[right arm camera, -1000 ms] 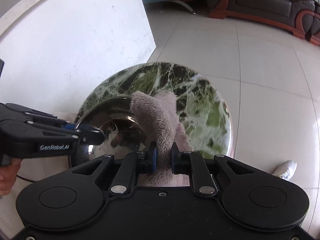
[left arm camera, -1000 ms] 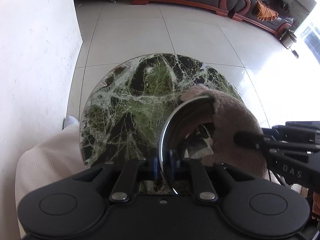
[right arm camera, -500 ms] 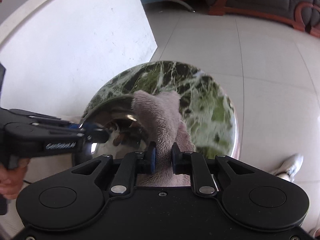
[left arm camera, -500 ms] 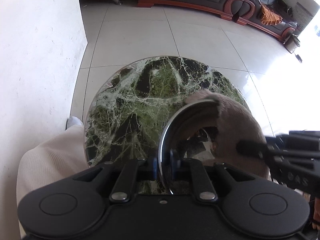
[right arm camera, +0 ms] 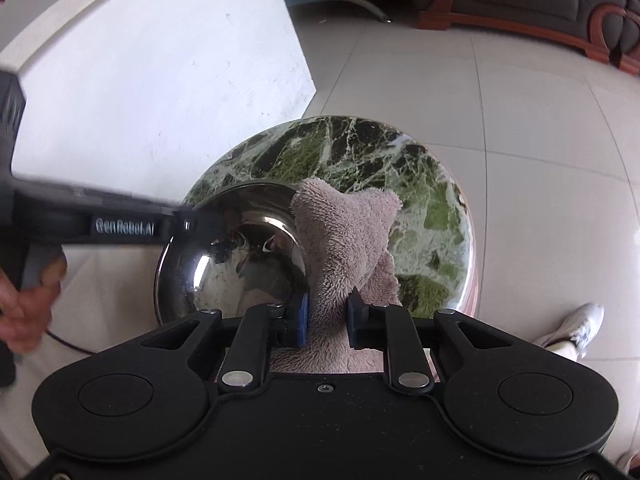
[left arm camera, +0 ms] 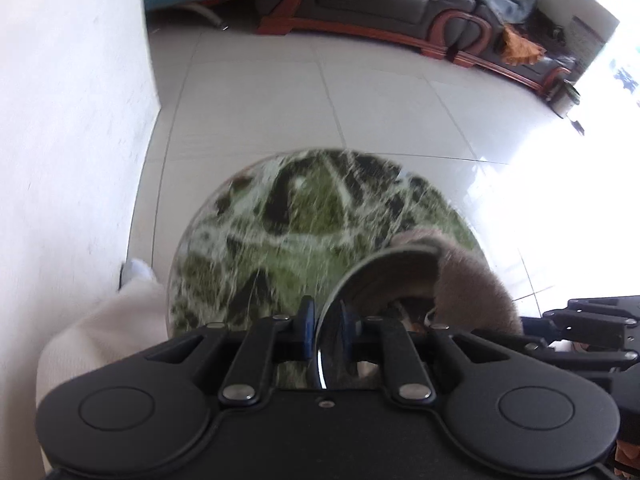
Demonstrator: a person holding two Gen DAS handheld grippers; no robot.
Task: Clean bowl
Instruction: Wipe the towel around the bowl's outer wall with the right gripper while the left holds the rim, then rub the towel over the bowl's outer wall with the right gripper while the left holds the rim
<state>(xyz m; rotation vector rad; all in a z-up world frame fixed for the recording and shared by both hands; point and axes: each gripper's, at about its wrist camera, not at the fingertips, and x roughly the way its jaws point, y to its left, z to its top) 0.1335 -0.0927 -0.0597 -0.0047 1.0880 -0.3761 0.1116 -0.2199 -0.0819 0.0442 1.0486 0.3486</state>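
The bowl (right arm camera: 236,256), shiny steel, is tipped up on edge above the round green marble surface (right arm camera: 420,184), its hollow facing the right tool (right arm camera: 326,316) and its rim (left arm camera: 320,344) running edge-on toward the left wrist camera; being round, it has no long axis to speak of. In the left view the bowl (left arm camera: 384,276) sits over the near right part of the surface (left arm camera: 280,232), with the cloth (left arm camera: 472,288) draped over its far right rim. The left tool (left arm camera: 323,330) is nearly closed, its blue pads pinching the thin rim at the bowl's near edge, one pad outside and one inside the hollow. In the right view the left tool (right arm camera: 188,220) comes in from the left of the bowl, level and blurred, with a hand (right arm camera: 28,304) wrapped round its grip low at the left. The right tool is closed narrowly on the pinkish-brown cloth (right arm camera: 344,240), whose pile bulges between its pads; its jaws have just been opening slightly yet the cloth is gripped between them. The cloth rises from the tool, lies against the bowl's right inner wall and folds over the rim, a corner standing above the surface. Both tools point steeply down toward the surface. A white sleeve (left arm camera: 100,328) lies left of the surface, and a white shoe (right arm camera: 576,328) stands on the floor to its right.
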